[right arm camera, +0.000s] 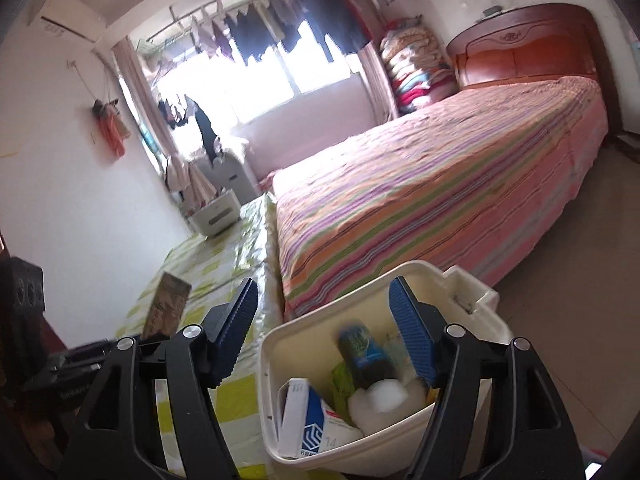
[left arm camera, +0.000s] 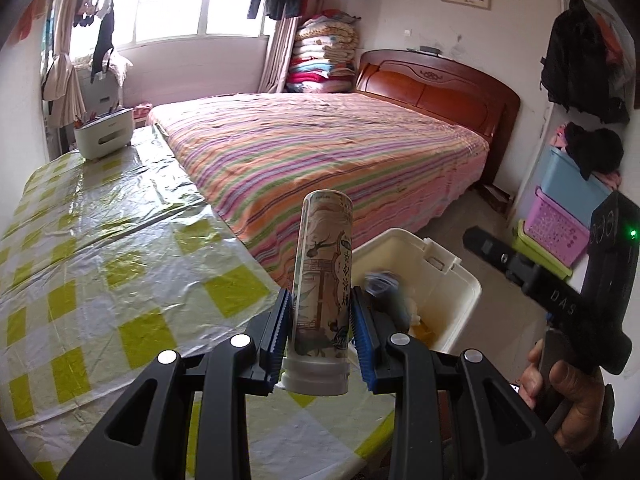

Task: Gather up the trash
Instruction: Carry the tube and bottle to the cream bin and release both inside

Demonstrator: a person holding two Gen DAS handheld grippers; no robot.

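My left gripper (left arm camera: 320, 316) is shut on a tall printed bottle (left arm camera: 324, 280) with a white cap at its lower end, held upright above the table's near edge. The cream trash bin (left arm camera: 460, 276) stands on the floor just right of it. My right gripper (right arm camera: 324, 328) is open and empty right above the same bin (right arm camera: 276, 344). Inside the bin lie a dark blurred bottle (right arm camera: 366, 356), a white and blue box (right arm camera: 308, 420) and white wads (right arm camera: 384, 398). The left gripper's bottle also shows in the right wrist view (right arm camera: 166, 308). The right gripper's body shows in the left wrist view (left arm camera: 608, 280).
A table with a yellow-checked plastic cloth (left arm camera: 120, 248) carries a white holder (left arm camera: 104, 134) at its far end. A striped bed (left arm camera: 320, 148) runs along the table. Stacked plastic baskets (left arm camera: 560, 216) stand by the right wall.
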